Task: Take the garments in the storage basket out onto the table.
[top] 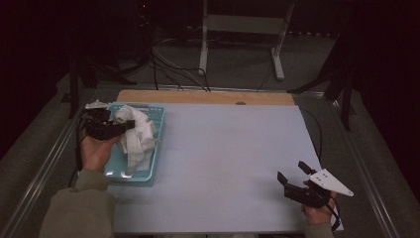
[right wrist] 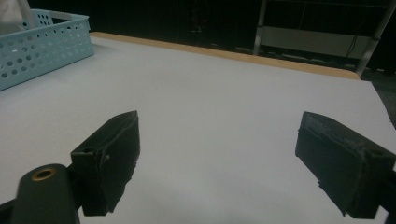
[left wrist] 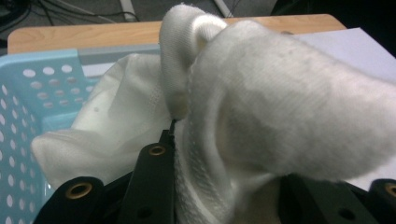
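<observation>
here, at a dim table, the left gripper (top: 130, 124) is pinching a fold of a white cloth (top: 136, 141) over a light blue perforated basket (top: 157, 111) at the left edge of a pale grey mat (top: 228, 163). in the high view the cloth is trailing from the jaws down into the basket, its lower part lying bunched inside; how much of it is resting on the basket floor is hard to tell, since the folds are covering it. in the left gripper view the cloth (left wrist: 280, 112) is bulging up close to the camera, hiding most of the right jaw and blocking much of the table beyond, while the basket wall (left wrist: 28, 102) is showing at the left, cut off by the picture's edge. the person's left hand (top: 96, 151) is gripping the tool from below, the olive sleeve (top: 79, 208) running out of the bottom of the picture.

well apart, near the mat's lower right corner, the right gripper (top: 292, 174) is being held with its jaws spread wide and nothing between them; in the right gripper view both black pads are hanging over bare mat (right wrist: 210, 121), with the basket (right wrist: 42, 51) far off at the upper left. the background beyond the table's wooden edge (top: 208, 96) is sitting in deep shadow, with cables and a frame barely readable.
</observation>
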The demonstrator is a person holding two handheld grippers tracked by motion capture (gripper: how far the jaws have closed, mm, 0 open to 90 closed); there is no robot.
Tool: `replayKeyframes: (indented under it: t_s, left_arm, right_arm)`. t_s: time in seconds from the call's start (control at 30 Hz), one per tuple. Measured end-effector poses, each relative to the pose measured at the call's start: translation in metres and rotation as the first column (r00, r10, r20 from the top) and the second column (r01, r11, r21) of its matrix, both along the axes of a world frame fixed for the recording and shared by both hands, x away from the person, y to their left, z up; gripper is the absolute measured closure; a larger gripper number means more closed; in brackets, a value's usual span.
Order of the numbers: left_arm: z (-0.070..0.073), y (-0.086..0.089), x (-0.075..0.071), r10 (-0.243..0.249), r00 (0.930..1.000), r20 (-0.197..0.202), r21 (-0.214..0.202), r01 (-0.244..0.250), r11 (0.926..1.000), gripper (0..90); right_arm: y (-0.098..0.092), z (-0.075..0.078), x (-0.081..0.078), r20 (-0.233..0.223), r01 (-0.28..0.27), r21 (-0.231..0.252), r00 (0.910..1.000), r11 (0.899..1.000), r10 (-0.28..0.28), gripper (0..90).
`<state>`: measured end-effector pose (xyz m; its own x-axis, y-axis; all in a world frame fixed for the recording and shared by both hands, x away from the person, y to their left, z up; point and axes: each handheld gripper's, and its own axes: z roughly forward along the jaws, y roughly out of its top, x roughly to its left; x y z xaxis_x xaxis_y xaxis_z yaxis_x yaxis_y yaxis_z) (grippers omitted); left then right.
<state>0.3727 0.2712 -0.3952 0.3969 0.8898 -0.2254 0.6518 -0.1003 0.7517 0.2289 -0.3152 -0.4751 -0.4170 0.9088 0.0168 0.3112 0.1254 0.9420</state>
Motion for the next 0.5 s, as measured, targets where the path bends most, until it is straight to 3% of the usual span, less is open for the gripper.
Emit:
replayKeyframes:
  t_s: [0.5]
  left_arm:
    - [0.018, -0.014, -0.001, -0.038, 0.998, 0.05, -0.013, 0.039, 0.9992, 68.9]
  right_arm:
    - [0.0, 0.0, 0.0, 0.001, 0.0, 0.001, 1.0, 1.0, 0.0, 14.0]
